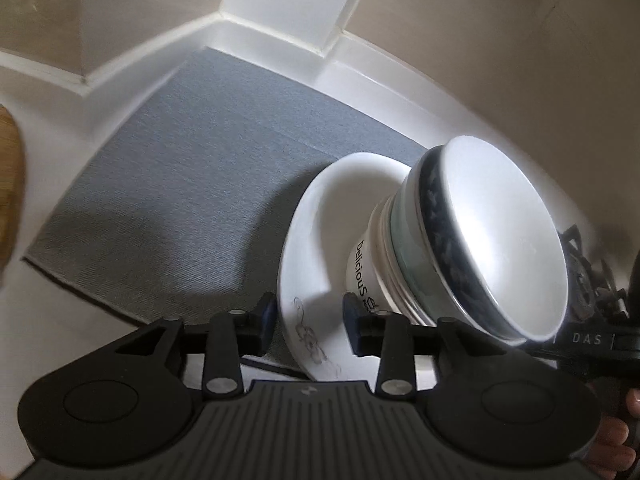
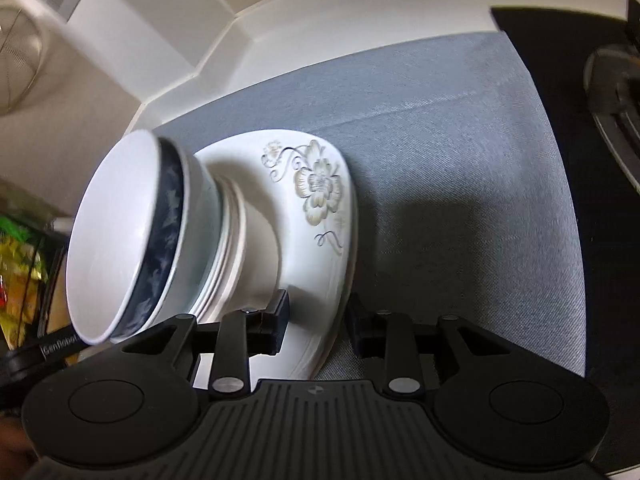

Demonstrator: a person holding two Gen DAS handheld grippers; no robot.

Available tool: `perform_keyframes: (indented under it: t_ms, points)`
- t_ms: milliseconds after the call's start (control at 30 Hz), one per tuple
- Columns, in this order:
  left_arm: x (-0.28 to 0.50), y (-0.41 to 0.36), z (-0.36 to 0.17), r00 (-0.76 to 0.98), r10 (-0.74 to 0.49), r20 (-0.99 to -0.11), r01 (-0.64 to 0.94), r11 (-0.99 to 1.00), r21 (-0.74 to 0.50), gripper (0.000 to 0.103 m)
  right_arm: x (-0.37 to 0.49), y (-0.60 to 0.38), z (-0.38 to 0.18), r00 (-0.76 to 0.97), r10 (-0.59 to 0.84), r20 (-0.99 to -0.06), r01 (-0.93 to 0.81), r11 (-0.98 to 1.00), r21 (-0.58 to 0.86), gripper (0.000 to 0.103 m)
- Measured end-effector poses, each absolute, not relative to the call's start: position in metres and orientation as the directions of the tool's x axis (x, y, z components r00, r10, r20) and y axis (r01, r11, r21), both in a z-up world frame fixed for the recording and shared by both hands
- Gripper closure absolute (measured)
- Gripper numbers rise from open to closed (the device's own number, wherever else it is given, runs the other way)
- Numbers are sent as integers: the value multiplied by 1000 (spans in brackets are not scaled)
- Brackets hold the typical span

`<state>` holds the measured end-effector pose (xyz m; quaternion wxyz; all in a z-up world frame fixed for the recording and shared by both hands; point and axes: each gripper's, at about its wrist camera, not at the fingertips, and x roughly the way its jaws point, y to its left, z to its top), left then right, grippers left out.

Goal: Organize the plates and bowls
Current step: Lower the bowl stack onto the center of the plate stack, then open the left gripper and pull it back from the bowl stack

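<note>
A white plate with a flower print (image 1: 308, 248) (image 2: 320, 216) carries a stack of nested bowls (image 1: 472, 248) (image 2: 160, 232); the top bowl has a dark blue band, a lower one reads "Delicious". My left gripper (image 1: 310, 320) has its jaws on either side of the plate's rim. My right gripper (image 2: 318, 320) does the same on the opposite rim. Whether the pads press on the rim I cannot tell, and whether the plate rests on or hangs above the grey mat (image 1: 180, 200) (image 2: 460, 140) is unclear.
The mat lies on a white counter (image 1: 360, 68) in a wall corner. A wooden board edge (image 1: 8, 184) is at far left. A black stovetop with a burner (image 2: 612, 92) lies right of the mat. Colourful packets (image 2: 20, 264) sit at left.
</note>
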<state>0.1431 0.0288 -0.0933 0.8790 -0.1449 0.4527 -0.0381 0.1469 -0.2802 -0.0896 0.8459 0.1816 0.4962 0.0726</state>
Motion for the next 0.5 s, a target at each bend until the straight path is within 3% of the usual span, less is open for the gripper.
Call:
perform_keyframes:
  t_ms: [67, 100, 200, 333, 400, 500]
  points:
    - [132, 27, -88, 604, -161, -781, -88, 960, -265, 43, 145, -280, -87, 504, 293, -813, 50, 929, 366, 64]
    - [124, 24, -86, 610, -141, -780, -103, 962, -254, 37, 144, -280, -85, 509, 295, -809, 45, 929, 367, 56]
    - [101, 19, -80, 629, -90, -772, -126, 968, -215, 33, 138, -283, -79, 536, 274, -798, 40, 936, 349, 42]
    - [68, 9, -74, 640, -35, -768, -156, 972, -174, 21, 124, -291, -72, 581, 253, -773, 23, 945, 326, 34]
    - [48, 1, -69, 649, -14, -761, -153, 977, -149, 16, 114, -295, -67, 610, 243, -754, -2, 952, 305, 22]
    - [32, -12, -59, 658, 4, -753, -144, 982, -121, 12, 100, -299, -63, 647, 223, -729, -32, 963, 266, 13]
